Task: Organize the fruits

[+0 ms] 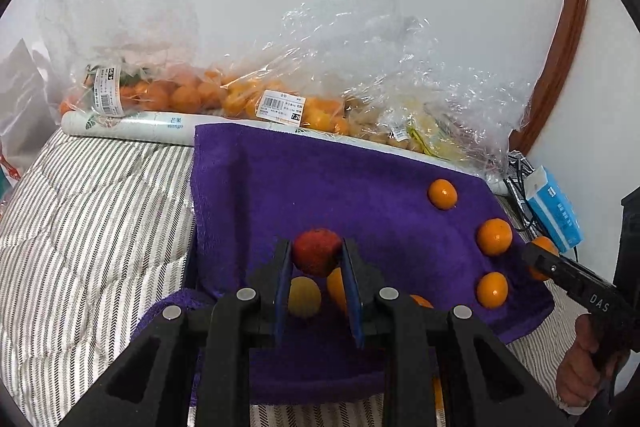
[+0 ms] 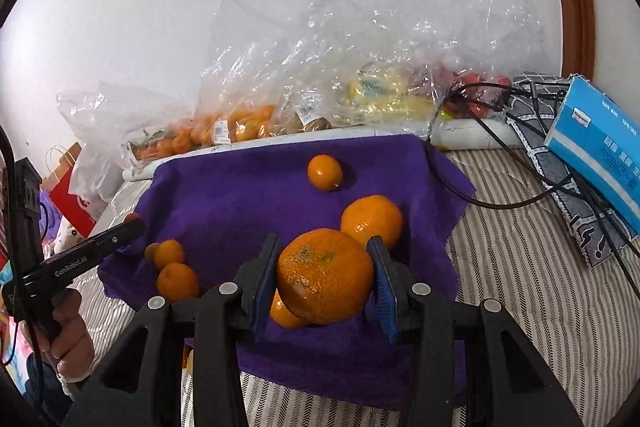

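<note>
Sorting under way: both my jaws loaded above the purple towel (image 2: pixel 224 195)
Left gripper (image 1: pixel 316 253) clamps a small red fruit (image 1: pixel 316 251), right gripper (image 2: pixel 324 275) a large mandarin (image 2: pixel 324 277); several oranges already laid out, bagged fruit (image 2: pixel 240 125) behind remains

My black matt plastic left gripper (image 1: pixel 316 255) pinches a dull-skinned red fruit (image 1: pixel 316 251); my right gripper (image 2: pixel 325 267) clamps a pebbled, glossy mandarin (image 2: pixel 325 275). Below lies a fuzzy purple towel (image 1: pixel 320 179) on striped woven bedding (image 1: pixel 80 207); crinkly clear plastic bags (image 2: pixel 320 67) glisten behind.
</note>
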Action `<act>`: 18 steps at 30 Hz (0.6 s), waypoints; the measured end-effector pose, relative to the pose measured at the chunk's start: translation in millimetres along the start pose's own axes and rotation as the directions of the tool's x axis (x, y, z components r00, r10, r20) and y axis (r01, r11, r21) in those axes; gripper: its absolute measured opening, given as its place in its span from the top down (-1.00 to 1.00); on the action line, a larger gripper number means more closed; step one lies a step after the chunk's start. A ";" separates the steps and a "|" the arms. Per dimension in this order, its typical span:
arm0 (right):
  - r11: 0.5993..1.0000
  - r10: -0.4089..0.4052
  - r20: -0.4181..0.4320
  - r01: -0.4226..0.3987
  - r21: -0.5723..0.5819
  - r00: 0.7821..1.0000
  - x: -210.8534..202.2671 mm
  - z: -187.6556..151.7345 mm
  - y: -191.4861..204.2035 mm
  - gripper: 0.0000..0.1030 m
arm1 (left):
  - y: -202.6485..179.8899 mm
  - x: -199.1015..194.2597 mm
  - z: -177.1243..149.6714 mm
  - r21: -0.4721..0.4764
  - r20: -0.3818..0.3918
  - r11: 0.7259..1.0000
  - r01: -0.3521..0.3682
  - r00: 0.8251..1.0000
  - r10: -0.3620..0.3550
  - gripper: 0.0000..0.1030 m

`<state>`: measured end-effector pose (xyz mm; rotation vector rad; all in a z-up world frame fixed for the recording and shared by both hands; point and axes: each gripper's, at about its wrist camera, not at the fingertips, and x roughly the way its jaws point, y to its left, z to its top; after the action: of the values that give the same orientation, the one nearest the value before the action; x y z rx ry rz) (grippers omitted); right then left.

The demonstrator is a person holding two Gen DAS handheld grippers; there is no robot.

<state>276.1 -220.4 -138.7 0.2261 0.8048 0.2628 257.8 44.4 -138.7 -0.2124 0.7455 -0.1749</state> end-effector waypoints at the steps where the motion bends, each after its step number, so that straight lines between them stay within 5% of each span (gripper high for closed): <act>1: 1.000 -0.002 -0.002 0.002 -0.002 1.000 0.7 -0.2 0.2 0.16 | 0.0 1.1 0.0 -0.001 -0.002 1.000 -0.001 1.000 0.001 0.55; 18: 0.999 -0.015 -0.066 0.013 -0.037 0.998 19.6 -7.2 7.3 0.16 | -2.1 12.7 -3.9 0.005 -0.055 1.000 0.003 0.999 -0.003 0.55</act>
<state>282.8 -206.6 -154.6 0.1784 0.8662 0.2726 264.2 38.9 -149.2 -0.2048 0.7990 -0.1859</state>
